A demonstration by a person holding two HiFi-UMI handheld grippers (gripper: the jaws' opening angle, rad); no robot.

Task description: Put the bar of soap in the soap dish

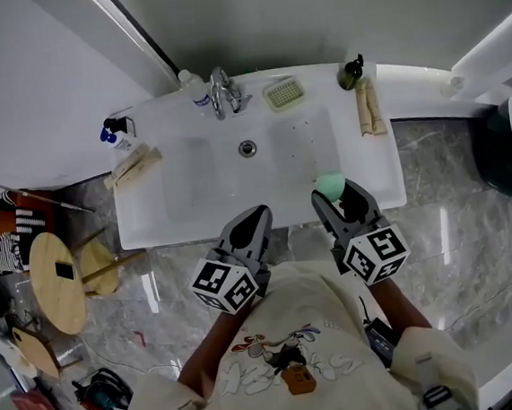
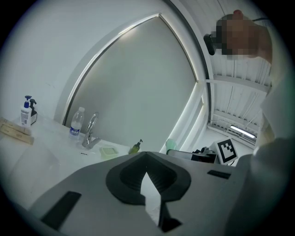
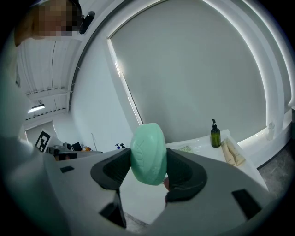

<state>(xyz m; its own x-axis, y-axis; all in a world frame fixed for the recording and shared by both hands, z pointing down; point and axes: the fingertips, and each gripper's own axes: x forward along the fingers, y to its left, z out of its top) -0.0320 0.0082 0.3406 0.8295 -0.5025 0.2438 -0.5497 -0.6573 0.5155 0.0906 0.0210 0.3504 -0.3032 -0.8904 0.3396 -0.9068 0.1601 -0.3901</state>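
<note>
With the left tongs (image 2: 147, 179) clenched empty, the soap (image 3: 148, 152) gripped in the right tongs (image 3: 148, 168) should be lowered flat into the soap dish (image 1: 284, 92), upper middle.

Gloss and chrome
Glossy white sink (image 1: 191, 189), shiny metal tap (image 1: 220, 93), smooth bar of soap (image 3: 148, 153), polished stone floor (image 1: 454, 198).

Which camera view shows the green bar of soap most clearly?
The right gripper view: the soap fills the middle, clamped between the right gripper's fingers. The head view shows only its top; the left gripper view shows a small green bit.
</note>
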